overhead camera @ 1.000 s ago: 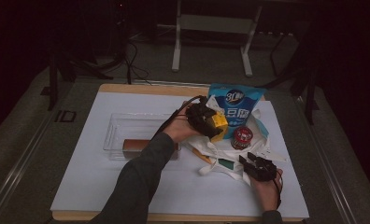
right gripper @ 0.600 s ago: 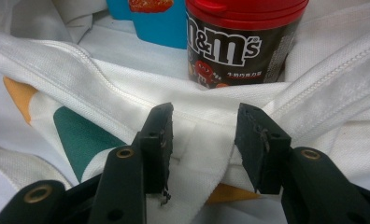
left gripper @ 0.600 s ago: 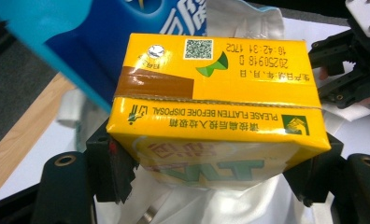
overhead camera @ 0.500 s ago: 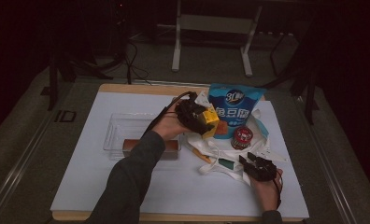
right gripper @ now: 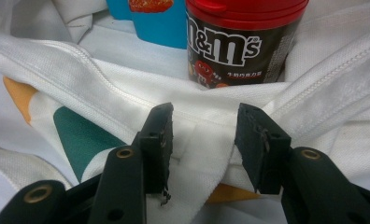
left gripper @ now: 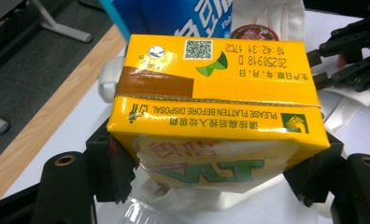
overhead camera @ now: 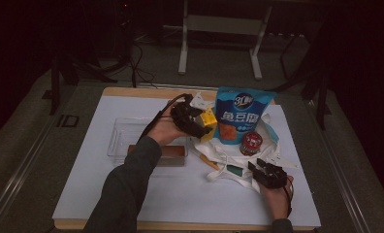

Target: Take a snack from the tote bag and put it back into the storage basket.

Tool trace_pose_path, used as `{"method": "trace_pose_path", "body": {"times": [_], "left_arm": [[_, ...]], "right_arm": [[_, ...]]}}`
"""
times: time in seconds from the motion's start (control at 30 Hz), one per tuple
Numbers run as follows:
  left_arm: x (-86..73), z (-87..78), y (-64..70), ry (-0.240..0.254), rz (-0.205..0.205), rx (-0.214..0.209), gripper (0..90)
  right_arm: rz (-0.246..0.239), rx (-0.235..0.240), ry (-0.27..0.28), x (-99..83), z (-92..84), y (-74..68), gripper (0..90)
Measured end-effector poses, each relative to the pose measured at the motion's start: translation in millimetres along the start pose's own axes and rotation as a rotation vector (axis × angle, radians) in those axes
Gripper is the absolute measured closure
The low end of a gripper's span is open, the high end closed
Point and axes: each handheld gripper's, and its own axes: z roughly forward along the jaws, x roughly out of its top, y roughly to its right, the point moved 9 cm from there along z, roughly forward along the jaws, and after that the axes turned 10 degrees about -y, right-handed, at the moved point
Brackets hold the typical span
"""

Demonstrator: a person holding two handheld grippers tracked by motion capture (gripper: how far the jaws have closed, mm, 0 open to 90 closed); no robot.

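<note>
The left gripper (overhead camera: 196,121) has its jaws clamped on the short sides of a yellow cardboard drink carton (left gripper: 216,112), holding it in the air above the white cloth tote bag (overhead camera: 229,162), just left of the tall blue foil snack pouch (overhead camera: 242,114). The right gripper (right gripper: 202,140) has its jaws partly open around a fold of the bag's cloth at the near edge; I cannot tell whether the pads (right gripper: 160,135) really pinch it. A dark round candy tub with a red lid (right gripper: 243,42) stands on the bag right behind that fold.

The carton looks bound for the clear plastic tray (overhead camera: 127,133) on the left, where a brown rectangular bar (overhead camera: 168,153) already lies. To do it well, I'd keep the carton level and high enough to clear the tray's rim, set it beside the bar rather than on it, and open the jaws only once it rests flat. The right gripper should hold the bag down.

Compared with a second ago, the carton has travelled leftward off the pouch towards the tray, while the right hand has kept its place
</note>
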Motion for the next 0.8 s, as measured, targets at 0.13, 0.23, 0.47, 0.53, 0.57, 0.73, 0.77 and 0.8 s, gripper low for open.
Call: {"method": "trace_pose_path", "body": {"times": [0.13,0.23,0.47,0.53,0.57,0.73,0.77,0.8], "left_arm": [[-7.5,-4.2,-5.8,-0.008,-0.008,0.012,28.5],[-13.0,-7.8,-9.2,-0.011,-0.014,0.022,28.5],[-23.8,-15.8,-19.0,-0.02,-0.034,0.045,28.5],[-26.6,-17.5,-21.6,-0.017,-0.045,0.047,28.5],[-28.3,-18.5,-23.1,-0.017,-0.049,0.05,28.5],[-35.0,-22.9,-27.7,-0.014,-0.064,0.057,28.5],[-35.9,-23.7,-28.3,-0.012,-0.067,0.057,28.5],[-36.9,-24.4,-29.1,-0.014,-0.069,0.061,28.5]], "right_arm": [[0.001,0.0,-0.001,0.0,0.0,-0.1,56.2],[-0.001,0.0,-0.001,-0.1,0.0,-0.1,56.2],[-0.001,-0.004,-0.002,-0.2,-0.1,-0.3,56.2],[-0.001,-0.003,-0.002,-0.2,-0.1,-0.2,56.2],[-0.001,-0.003,-0.002,-0.2,-0.1,-0.2,56.2],[-0.001,-0.004,-0.002,-0.2,-0.1,-0.3,56.2],[-0.002,-0.005,-0.002,-0.2,-0.1,-0.3,56.2],[-0.002,-0.005,-0.002,-0.2,-0.1,-0.3,56.2]]}}
